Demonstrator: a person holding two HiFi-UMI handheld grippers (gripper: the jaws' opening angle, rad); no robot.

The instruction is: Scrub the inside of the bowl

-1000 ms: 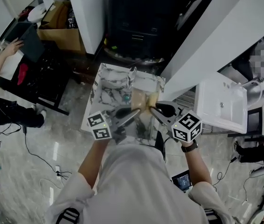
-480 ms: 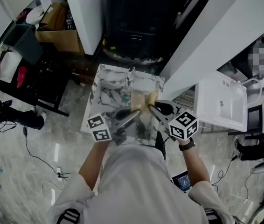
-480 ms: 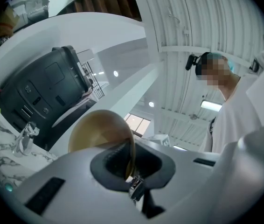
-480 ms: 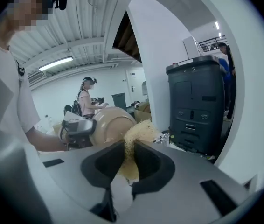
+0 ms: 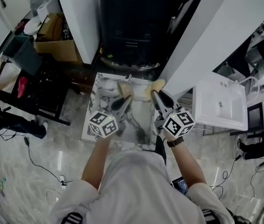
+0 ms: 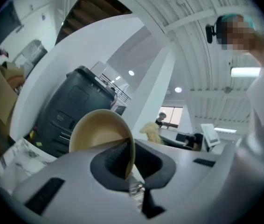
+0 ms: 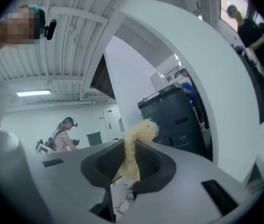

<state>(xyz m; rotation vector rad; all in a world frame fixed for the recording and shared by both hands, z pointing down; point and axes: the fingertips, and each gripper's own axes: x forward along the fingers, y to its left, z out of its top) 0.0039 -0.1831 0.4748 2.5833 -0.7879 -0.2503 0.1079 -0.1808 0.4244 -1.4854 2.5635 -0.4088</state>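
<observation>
Lifted and parted within the last second. Grips the rim of a shallow, round, tan bowl [image 5: 124, 88] with the left gripper [image 5: 125, 99], fingers [image 6: 107, 161] closed down to the thickness of the bowl's wall. Pinches a pale yellow, fibrous scrubber pad [image 5: 155, 87] in the right gripper [image 5: 157, 96], fingers [image 7: 105, 164] narrow and easing open at this instant, the pad upright between them with its frayed top poking out above.

Had bowl and scrubber close together, low over the middle of the white, grey-veined marble counter [image 5: 98, 107], a second ago. Now carries both higher and further forward, over the counter's far edge, with a clear gap between them. Angles both grippers upward and away from the body, toward a big black machine [image 6: 73, 108] beyond the counter.

Reads as a break in the scrubbing rather than its finish: no contact between scrubber and bowl at this moment, and no telling from these views whether the inside is clean, nor quite which way the hollow faces. Calls, most likely, for turning the bowl's hollow toward the pad and bringing the two back together before any more rubbing can count. Risks a dropped scrubber if the right fingers loosen much further while held in the air. Leaves the bowl secure for now, though gripped by one edge only and liable to swing under pressure.
</observation>
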